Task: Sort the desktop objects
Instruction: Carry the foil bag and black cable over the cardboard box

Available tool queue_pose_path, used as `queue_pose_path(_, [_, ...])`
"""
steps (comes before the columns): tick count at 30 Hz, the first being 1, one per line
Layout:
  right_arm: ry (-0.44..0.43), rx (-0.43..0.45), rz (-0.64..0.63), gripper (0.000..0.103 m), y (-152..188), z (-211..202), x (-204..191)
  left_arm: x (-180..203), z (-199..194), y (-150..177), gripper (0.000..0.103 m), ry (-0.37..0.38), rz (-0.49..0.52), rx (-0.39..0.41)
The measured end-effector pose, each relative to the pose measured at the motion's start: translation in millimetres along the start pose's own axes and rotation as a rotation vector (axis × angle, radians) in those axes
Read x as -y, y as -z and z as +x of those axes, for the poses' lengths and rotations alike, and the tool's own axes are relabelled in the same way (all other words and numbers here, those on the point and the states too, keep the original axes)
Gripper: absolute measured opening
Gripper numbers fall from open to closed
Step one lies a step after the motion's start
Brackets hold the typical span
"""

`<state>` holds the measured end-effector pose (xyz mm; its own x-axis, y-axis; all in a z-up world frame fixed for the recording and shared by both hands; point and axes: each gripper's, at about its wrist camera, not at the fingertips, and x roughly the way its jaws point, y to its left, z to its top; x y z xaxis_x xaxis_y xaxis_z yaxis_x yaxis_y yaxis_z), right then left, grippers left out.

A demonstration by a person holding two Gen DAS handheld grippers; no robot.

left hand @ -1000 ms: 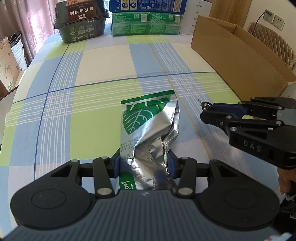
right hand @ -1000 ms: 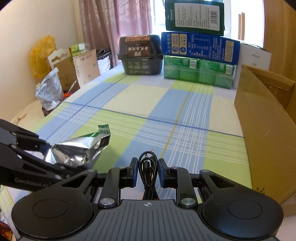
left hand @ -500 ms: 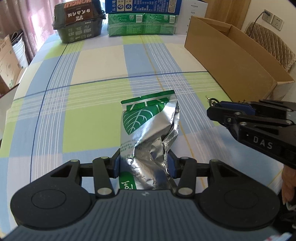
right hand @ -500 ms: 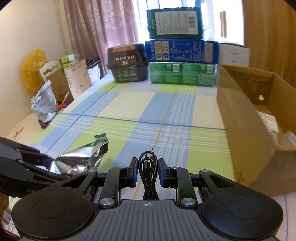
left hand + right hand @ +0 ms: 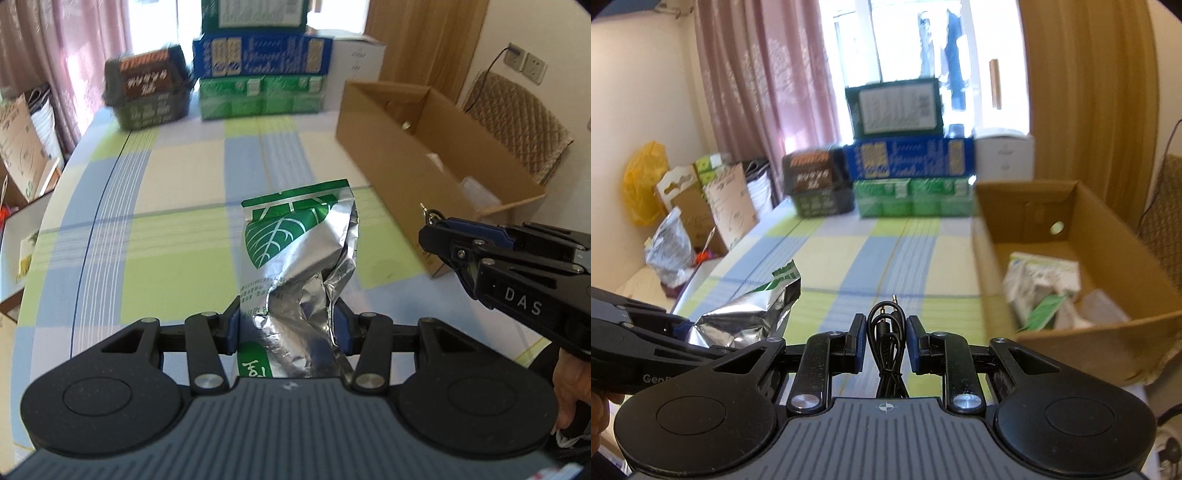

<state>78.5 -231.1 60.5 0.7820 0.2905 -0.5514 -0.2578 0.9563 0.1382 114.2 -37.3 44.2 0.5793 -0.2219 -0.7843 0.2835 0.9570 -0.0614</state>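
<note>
Now, foil pouch (image 5: 295, 266) clamped in left hand-held gripper (image 5: 286, 325), seemingly coiled black cable (image 5: 886, 332) in right (image 5: 885, 343).

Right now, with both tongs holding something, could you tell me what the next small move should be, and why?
Probably carry the right tongs on towards the open cardboard box and release there. They are shut on the coiled black cable, the box lies just to their right with sorted items already inside, and the left tongs are occupied with the foil bag.
</note>
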Motion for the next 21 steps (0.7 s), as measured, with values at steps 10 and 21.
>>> queue_pose_path(10, [0.097, 0.066, 0.037, 0.02, -21.5, -53.6, 55.7, 62.6, -24.1, -35.1, 0.042, 0.093, 0.026, 0.055])
queue_pose_path(21, [0.198, 0.086, 0.087, 0.02, -25.1, -88.4, 125.2, 141.3, -22.8, -67.9, 0.042, 0.187, 0.09, 0.074])
